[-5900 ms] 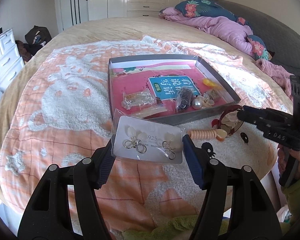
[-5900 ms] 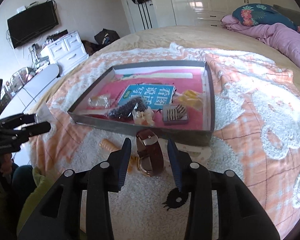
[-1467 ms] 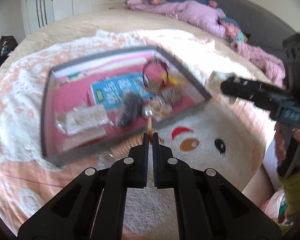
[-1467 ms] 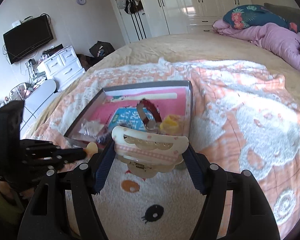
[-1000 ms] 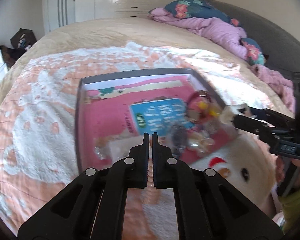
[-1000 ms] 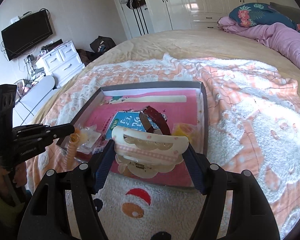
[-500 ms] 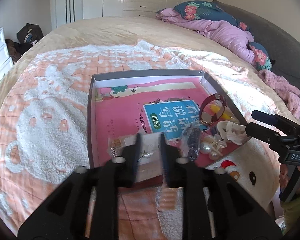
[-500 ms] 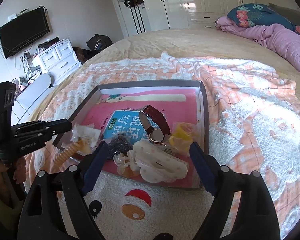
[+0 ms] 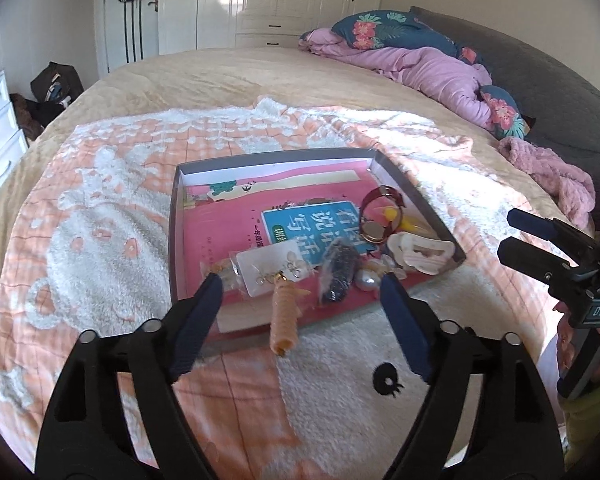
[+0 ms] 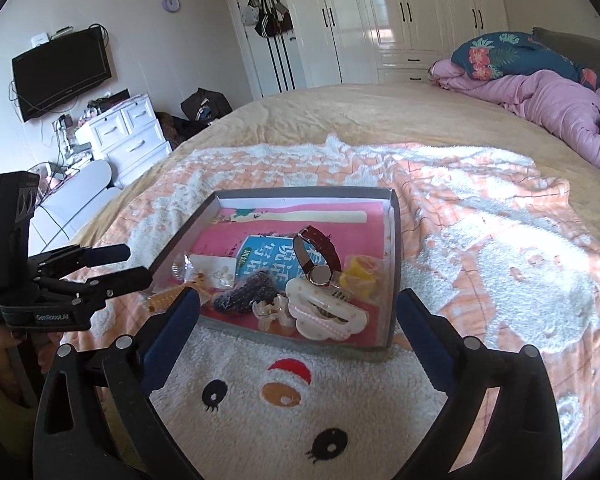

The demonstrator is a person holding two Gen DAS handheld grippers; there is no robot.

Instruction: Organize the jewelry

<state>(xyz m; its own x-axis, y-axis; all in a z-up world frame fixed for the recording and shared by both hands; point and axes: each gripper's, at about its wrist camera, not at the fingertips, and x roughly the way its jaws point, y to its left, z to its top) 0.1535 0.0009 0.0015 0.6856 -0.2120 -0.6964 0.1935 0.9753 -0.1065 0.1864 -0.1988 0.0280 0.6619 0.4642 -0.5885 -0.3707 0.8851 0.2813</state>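
Observation:
A grey shallow box (image 9: 175,224) (image 10: 394,240) with a pink book inside lies on the bed. In it are an earring card (image 9: 274,266), a dark beaded piece (image 9: 339,266), a pearl (image 9: 367,280), a brown watch (image 9: 374,216) (image 10: 318,254) and a cream hair clip (image 9: 422,250) (image 10: 326,310). An orange spiral hair tie (image 9: 284,316) (image 10: 164,298) hangs over the box's near wall. My left gripper (image 9: 300,286) is open and empty above that wall. My right gripper (image 10: 298,306) is open and empty over the box's near corner.
The box rests on an orange and white plush blanket (image 9: 100,240) with a cartoon face (image 10: 276,392). A pink quilt and floral pillows (image 9: 420,64) lie at the bed's far right. White drawers (image 10: 128,136) and wardrobes stand beyond the bed.
My left gripper opened and the orange hair tie dropped across the box's near wall. My right gripper opened and the cream hair clip now lies in the box. Both have drawn back.

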